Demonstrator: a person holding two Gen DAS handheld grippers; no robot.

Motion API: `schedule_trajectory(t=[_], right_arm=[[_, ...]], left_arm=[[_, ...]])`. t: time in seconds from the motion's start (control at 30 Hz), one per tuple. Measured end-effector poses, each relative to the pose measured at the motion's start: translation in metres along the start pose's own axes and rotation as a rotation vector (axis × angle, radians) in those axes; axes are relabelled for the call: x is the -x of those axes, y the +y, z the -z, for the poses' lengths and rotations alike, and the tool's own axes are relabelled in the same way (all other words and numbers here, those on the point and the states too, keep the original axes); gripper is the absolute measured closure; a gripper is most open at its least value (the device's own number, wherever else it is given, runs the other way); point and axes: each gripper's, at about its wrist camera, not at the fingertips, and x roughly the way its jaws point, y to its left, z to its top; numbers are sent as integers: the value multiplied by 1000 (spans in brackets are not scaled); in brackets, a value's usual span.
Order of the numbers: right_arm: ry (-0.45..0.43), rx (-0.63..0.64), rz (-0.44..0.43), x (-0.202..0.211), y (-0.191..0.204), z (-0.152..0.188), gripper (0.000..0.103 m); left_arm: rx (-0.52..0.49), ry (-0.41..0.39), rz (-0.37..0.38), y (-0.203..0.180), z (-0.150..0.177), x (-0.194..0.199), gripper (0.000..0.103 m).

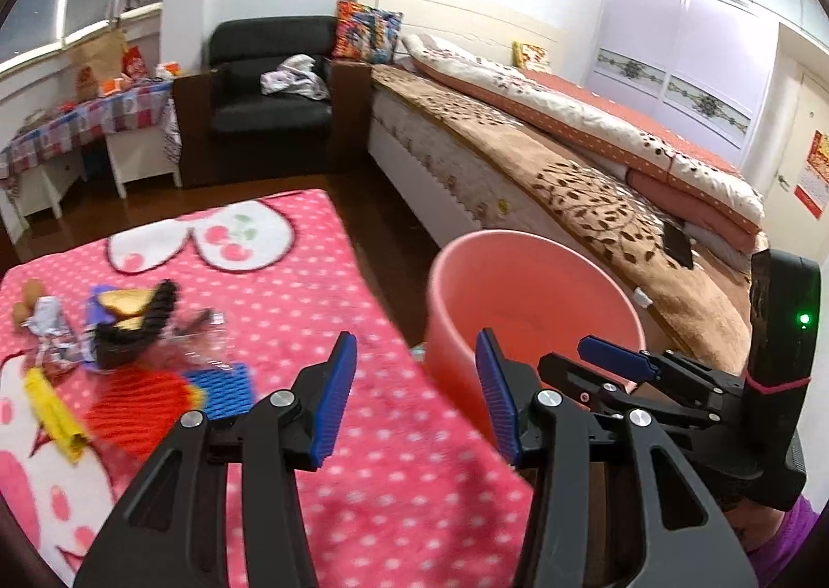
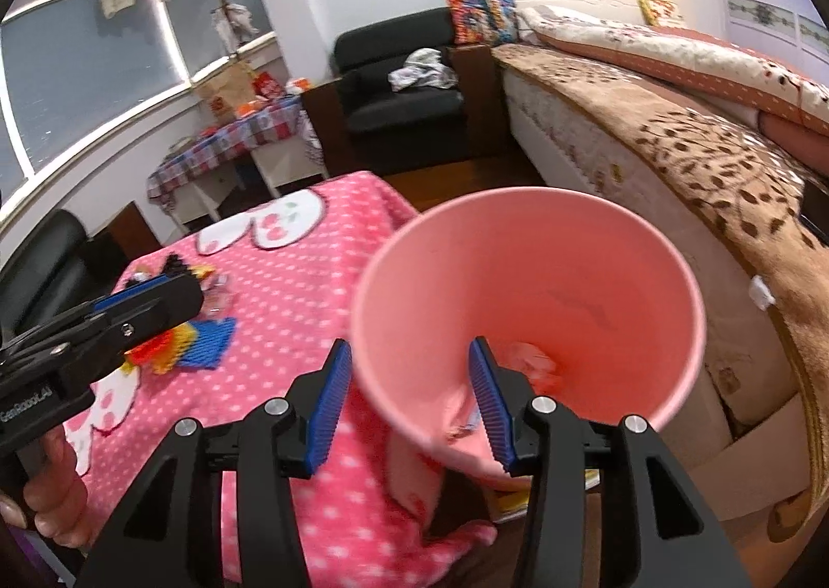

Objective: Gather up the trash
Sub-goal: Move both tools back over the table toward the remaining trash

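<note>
Trash [image 1: 119, 344] lies heaped on the pink blanket [image 1: 362, 432], left of the released, empty left claw [image 1: 409, 396]. Pink bin [image 2: 518, 287], just ahead of the released right claw [image 2: 409, 406], holds some wrappers [image 2: 533, 365]. Its rim sits near that claw's fingers, so a careless swing could tip it, I judge.

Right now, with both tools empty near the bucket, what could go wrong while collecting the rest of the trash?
1. The pink bucket stands just off the edge of the pink blanket, so a swinging tool might tip it.
2. The trash pile is tangled, with a clear wrapper among it; a grab may lift several pieces and drop some.
3. The left tool and right tool are close together and could collide.
</note>
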Motion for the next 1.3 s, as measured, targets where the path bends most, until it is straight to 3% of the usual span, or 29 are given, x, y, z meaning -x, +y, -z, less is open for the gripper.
schedule_trajectory(t=[0.63,0.93,1.3], right_arm=[[30,169,-170,-21,98,3,56],[56,264,-246,-36,144,3,56],[70,335,-299,-49,186,5,53]], left_arm=[[140,-6,-234,93,33,50,55],[287,28,-398,149,55,64,55],[369,51,-460,184,62,71,55]])
